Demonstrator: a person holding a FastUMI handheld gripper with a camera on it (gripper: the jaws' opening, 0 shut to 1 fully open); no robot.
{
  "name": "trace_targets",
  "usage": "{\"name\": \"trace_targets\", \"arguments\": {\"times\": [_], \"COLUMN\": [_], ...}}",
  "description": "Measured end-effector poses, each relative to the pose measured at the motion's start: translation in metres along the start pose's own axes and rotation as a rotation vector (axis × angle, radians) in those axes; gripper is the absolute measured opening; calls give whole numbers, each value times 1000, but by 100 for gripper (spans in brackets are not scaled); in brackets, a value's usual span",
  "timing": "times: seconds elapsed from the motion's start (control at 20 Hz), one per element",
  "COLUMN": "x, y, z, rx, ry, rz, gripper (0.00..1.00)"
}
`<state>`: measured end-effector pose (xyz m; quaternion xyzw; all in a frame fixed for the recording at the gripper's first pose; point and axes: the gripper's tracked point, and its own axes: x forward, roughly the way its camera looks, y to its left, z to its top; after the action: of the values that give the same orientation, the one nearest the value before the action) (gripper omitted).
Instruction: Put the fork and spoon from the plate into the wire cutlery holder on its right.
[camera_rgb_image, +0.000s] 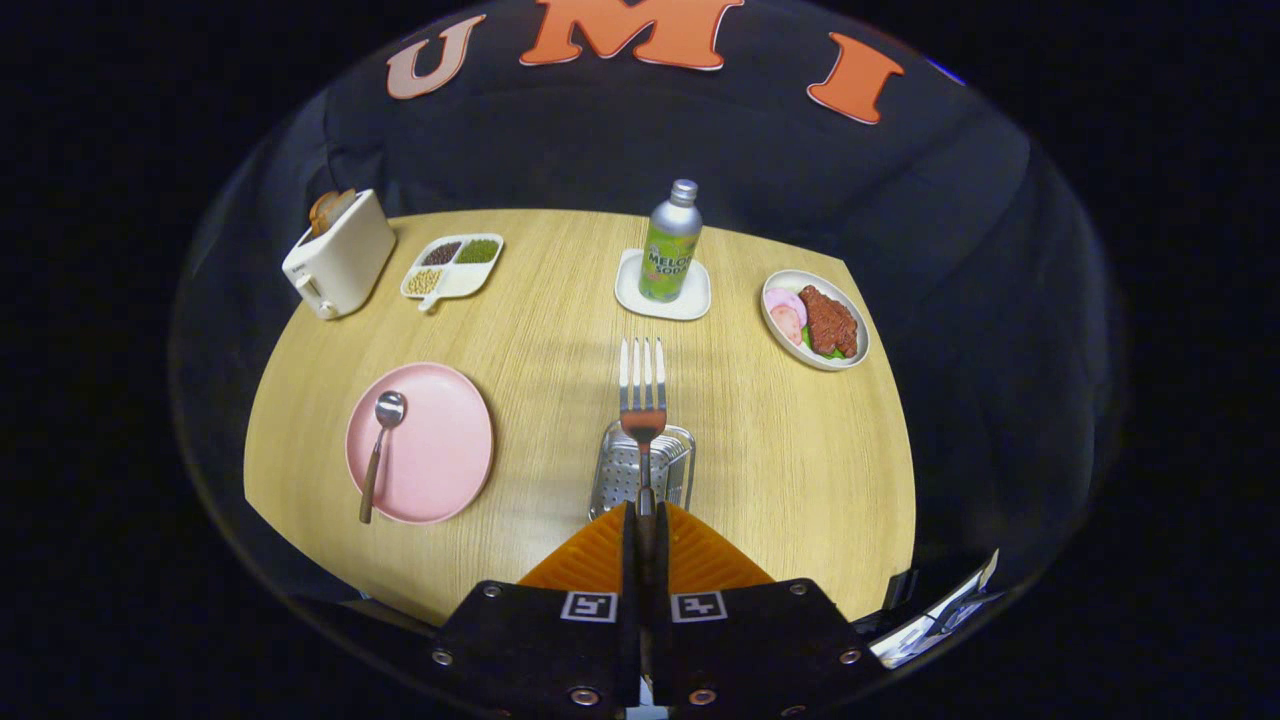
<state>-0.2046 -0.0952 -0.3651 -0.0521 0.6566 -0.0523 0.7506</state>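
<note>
A: Where was the fork (642, 385) at that point?

B: Clamped in the gripper (645, 520). Both fingers were closed tight on its handle, and the tines stuck straight out ahead, away from the camera.

A: And the wire cutlery holder (643, 468)?

B: Just ahead of the fingertips, below the fork. The fork's long axis ran forward right over it, the head reaching past its far rim. So I'd judge the fork was lined up with the holder but not yet in it. How high it was held I couldn't tell.

A: What did the next move turn on, then?

B: On tipping that axis. The fork lay roughly level along the fingers, while the holder opened upward, so the fork would probably have needed to be turned more upright and lowered in.

A: The spoon (379, 450)?

B: On the pink plate (440, 450), well off to the left of the holder, on the tabletop (780, 450). Its bowl pointed away from the gripper and its handle came back toward the near rim.
</note>
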Motion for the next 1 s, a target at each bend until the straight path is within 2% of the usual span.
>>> {"name": "trace_targets", "arguments": {"times": [0.55,0.85,1.0], "x": [14,24,33], "y": [-13,-14,-17], "z": [-33,-48,-47], "rx": [-148,-153,-162], "ry": [277,406,441], "rz": [51,100,89], "gripper": [5,5,6]}}
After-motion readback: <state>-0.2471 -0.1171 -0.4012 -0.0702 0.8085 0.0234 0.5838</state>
